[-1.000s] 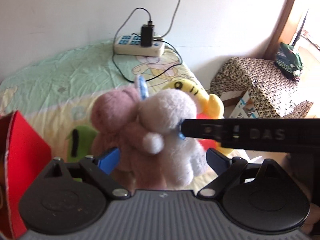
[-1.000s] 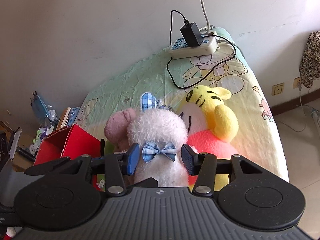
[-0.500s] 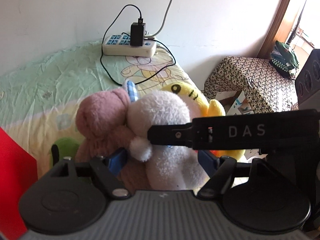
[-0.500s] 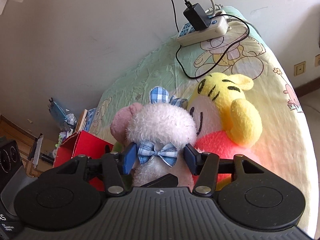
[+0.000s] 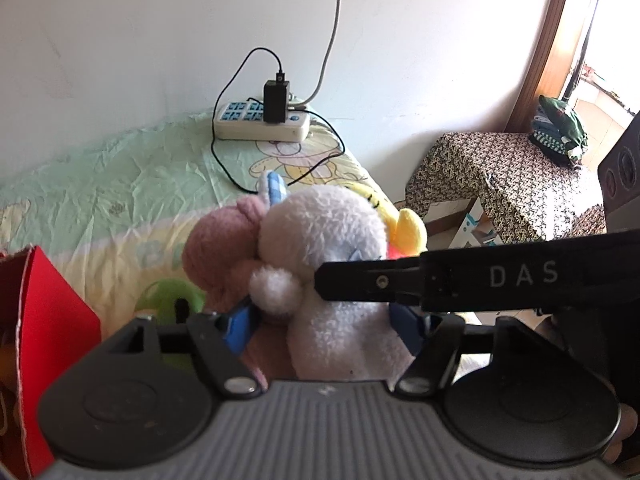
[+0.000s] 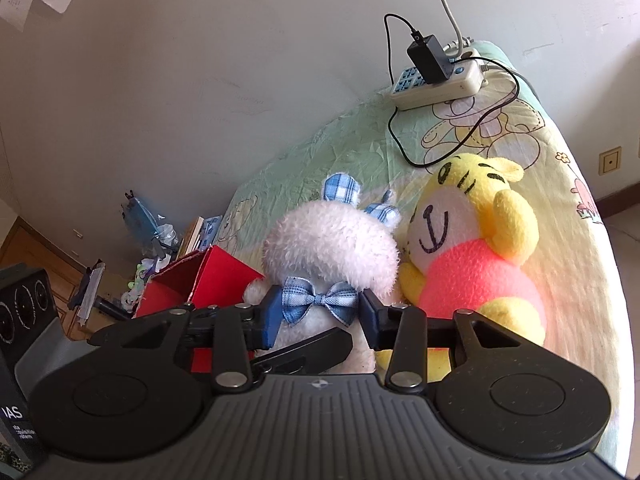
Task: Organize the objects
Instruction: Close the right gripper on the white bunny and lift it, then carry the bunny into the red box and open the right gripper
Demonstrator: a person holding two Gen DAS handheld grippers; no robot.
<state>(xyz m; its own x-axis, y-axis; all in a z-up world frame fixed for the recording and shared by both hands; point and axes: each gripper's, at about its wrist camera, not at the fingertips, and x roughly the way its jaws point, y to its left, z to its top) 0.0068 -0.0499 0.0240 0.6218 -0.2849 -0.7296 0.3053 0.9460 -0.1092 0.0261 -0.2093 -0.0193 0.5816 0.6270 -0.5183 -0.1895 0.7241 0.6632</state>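
A white plush rabbit (image 6: 332, 240) with blue checked ears and a blue bow tie is held above the bed. My right gripper (image 6: 318, 316) is shut on its neck at the bow. My left gripper (image 5: 320, 324) is shut on its body (image 5: 344, 320) from the other side, with the right gripper's black finger (image 5: 440, 280) crossing in front. A pink plush (image 5: 224, 256) sits behind the rabbit, pressed against it. A yellow bear plush (image 6: 476, 248) in a pink shirt lies on the bed to the right. A green plush (image 5: 168, 296) lies below, mostly hidden.
A red open box (image 5: 44, 320) stands at the left, also in the right wrist view (image 6: 216, 276). A power strip (image 5: 262, 120) with charger and cables lies at the bed's far end. A patterned covered stool (image 5: 504, 176) stands beside the bed.
Both grippers have lifted the white rabbit higher off the bed and towards the red box; the yellow bear stays on the bed, now clear of the rabbit.
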